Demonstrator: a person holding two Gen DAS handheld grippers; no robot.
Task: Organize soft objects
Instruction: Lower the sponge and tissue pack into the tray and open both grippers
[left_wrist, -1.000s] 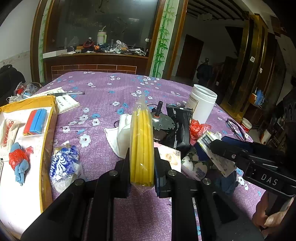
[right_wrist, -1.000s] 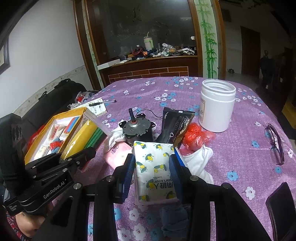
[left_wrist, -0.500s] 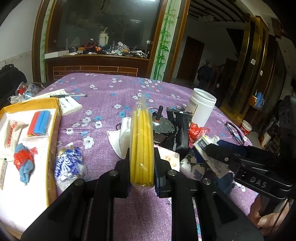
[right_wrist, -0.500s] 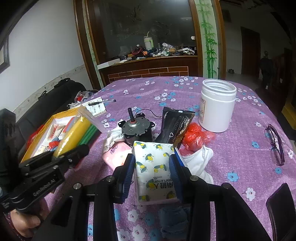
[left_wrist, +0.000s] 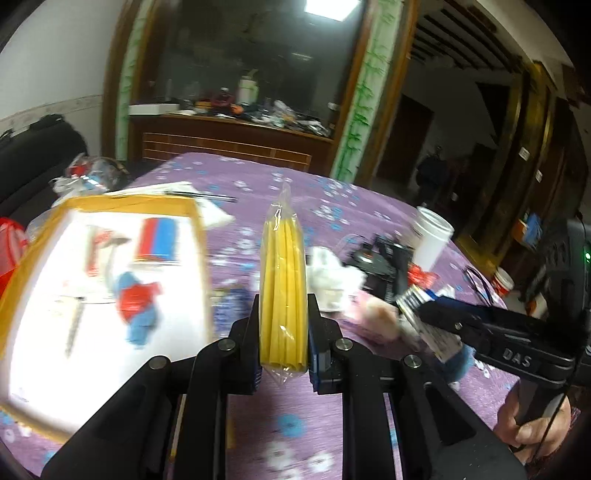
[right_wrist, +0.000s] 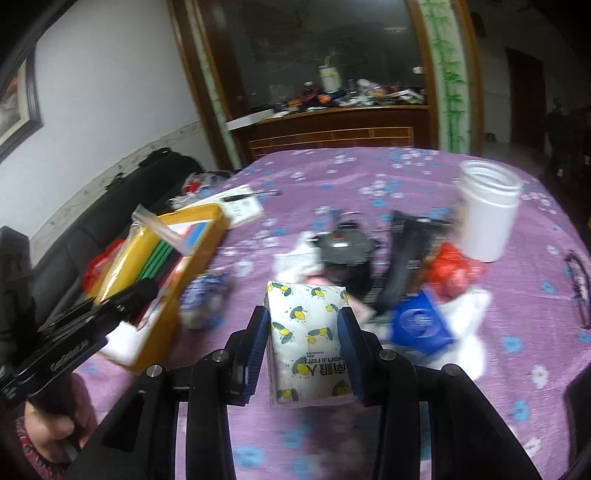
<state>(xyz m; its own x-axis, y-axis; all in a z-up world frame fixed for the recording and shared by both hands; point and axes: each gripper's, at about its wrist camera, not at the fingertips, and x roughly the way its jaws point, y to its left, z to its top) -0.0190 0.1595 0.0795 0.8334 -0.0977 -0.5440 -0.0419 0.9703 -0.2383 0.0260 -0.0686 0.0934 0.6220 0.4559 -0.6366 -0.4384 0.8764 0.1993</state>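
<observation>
Left gripper (left_wrist: 283, 325): jaws closed narrow on the bag of yellow strips (left_wrist: 282, 280), which stands on edge between the pads and sticks out forward past the tips.
Right gripper (right_wrist: 303, 339): jaws set mid-width, clamping the tissue pack (right_wrist: 309, 338) flat between the blue pads (right_wrist: 258, 343); lemon print faces up.
Tray (left_wrist: 199, 236): yellow-rimmed, white floor, ahead and to the left of the left jaws. Already holds a red-and-blue block (left_wrist: 159, 238) and a red-and-blue soft item (left_wrist: 140, 310); other contents too blurred to name.
Clutter: ahead and right of the left jaws, ahead of the right jaws – motor (right_wrist: 347, 247), black packet (right_wrist: 406, 258), white jar (right_wrist: 487, 210), red crumple (right_wrist: 452, 267), white cloth (right_wrist: 469, 314).
Step in hand (judged): carry phase; both soft items are lifted off the table (right_wrist: 388, 173), neither released.
Progress (judged): partway – some items in tray, several soft ones left in the clutter.
Next move (judged): bring the left jaws over bare tray floor, lower, open; the bag is tall and thin, so it should be laid flat. The tissue pack goes in after, beside it.
Risk: both frames motion-blurred, so clearances over the tray rim are uncertain.
</observation>
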